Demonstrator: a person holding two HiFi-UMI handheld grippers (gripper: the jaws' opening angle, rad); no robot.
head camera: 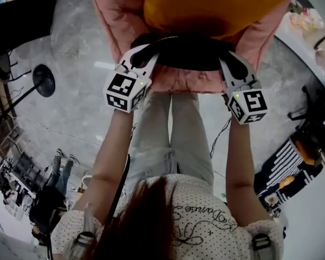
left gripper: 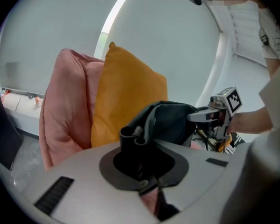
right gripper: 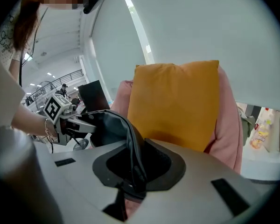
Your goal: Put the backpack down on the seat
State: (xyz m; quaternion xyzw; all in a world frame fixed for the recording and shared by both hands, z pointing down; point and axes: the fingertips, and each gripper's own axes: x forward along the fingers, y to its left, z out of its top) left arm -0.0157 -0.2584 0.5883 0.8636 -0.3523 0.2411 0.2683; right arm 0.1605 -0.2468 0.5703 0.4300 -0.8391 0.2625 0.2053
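A black backpack [head camera: 189, 50] hangs between my two grippers, right above the front of a pink seat [head camera: 179, 81]. An orange cushion [head camera: 216, 4] leans against the seat's back. My left gripper [head camera: 145, 56] is shut on the backpack's left end, with dark fabric and a strap bunched at its jaws [left gripper: 135, 141]. My right gripper [head camera: 227, 61] is shut on the right end, where a black strap runs through its jaws [right gripper: 131, 169]. From the left gripper view the backpack [left gripper: 170, 120] stretches across to the right gripper [left gripper: 214, 116]. Whether the backpack's underside touches the seat is hidden.
On the grey floor at the left stand a round black stand base [head camera: 43, 80] and a dark chair [head camera: 19, 20]. A white table with small items [head camera: 311, 34] lies at the upper right, and a striped object [head camera: 287, 167] at the right. The person's legs are close to the seat front.
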